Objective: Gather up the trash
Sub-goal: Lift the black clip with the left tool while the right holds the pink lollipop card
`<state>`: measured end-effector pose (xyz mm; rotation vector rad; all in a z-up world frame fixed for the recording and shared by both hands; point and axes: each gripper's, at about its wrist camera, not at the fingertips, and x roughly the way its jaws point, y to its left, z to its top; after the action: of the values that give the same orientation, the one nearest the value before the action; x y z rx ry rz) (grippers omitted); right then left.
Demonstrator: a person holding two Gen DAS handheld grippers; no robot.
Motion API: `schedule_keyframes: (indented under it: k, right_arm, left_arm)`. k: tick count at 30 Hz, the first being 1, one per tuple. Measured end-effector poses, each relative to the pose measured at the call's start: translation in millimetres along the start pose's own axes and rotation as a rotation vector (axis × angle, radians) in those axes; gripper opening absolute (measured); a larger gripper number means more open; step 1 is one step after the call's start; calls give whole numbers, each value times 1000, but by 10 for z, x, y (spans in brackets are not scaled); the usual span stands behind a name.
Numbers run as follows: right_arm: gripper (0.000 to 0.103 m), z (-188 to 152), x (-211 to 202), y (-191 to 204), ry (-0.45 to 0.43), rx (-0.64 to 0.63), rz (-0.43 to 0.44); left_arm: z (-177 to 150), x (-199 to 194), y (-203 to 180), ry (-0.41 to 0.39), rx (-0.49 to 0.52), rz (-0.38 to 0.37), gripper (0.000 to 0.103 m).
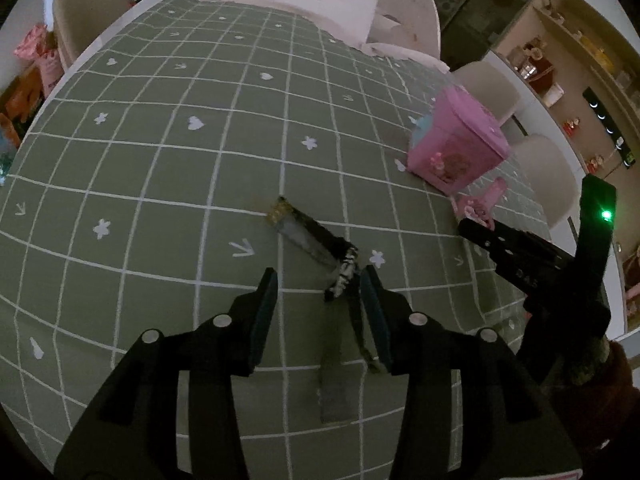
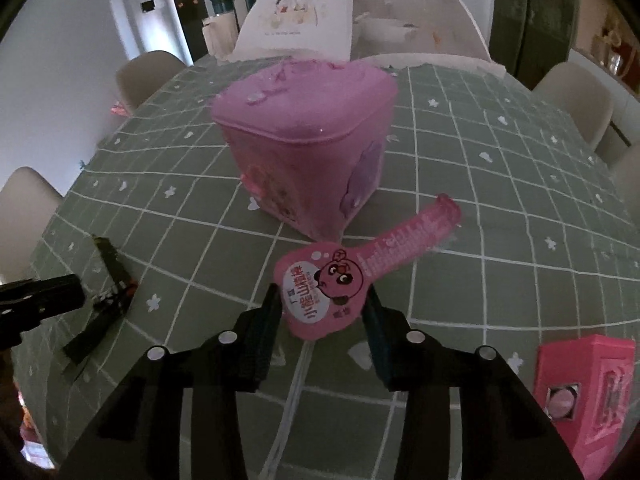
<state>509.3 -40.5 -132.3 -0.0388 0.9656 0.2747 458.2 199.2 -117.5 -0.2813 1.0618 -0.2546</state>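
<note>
Trash remains uncollected: the pink wrapper [image 2: 340, 280] sits between the right gripper [image 2: 324, 300] fingers, contact unclear; the dark wrapper [image 1: 316, 240] lies at twelve o'clock of the half-open, empty left gripper [image 1: 320, 284]. Pink bin [image 2: 304, 136] lidded.

Dark wrapper [image 1: 308, 236], crumpled and elongated, lies flat on the tabletop [image 1: 160, 160]. Pink lollipop-shaped wrapper [image 2: 328, 288] sits raised between the right gripper's fingers [image 2: 260, 336].

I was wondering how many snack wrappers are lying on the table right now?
2 visible: a dark wrapper by the left gripper, and a pink wrapper between the right gripper's fingers, near the pink box. Others may be hidden.
</note>
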Motion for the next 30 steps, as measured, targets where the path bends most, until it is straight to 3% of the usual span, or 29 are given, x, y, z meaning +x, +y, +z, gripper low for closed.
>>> schedule_keyframes:
  k: [10,14,17,20,30]
  right_arm:
    - [38,-270,-333,-185,4,81,48]
    - [38,-399,-457,-148,1,78,49]
    - [38,-463,-553,-129,-5,67,44]
    - [38,-510,-641,-146,-7,68,42]
    - [38,-668,-967,-192,-8,43,0]
  left_arm:
    - [-7,128,-250,14,87,21,41]
    - [6,220,-340,28,129,105,41]
    - [46,302,-311,48,105,154,28]
    - [58,330,-274,64,69,140,19]
    - [-62,245,-474,50,29,96,17]
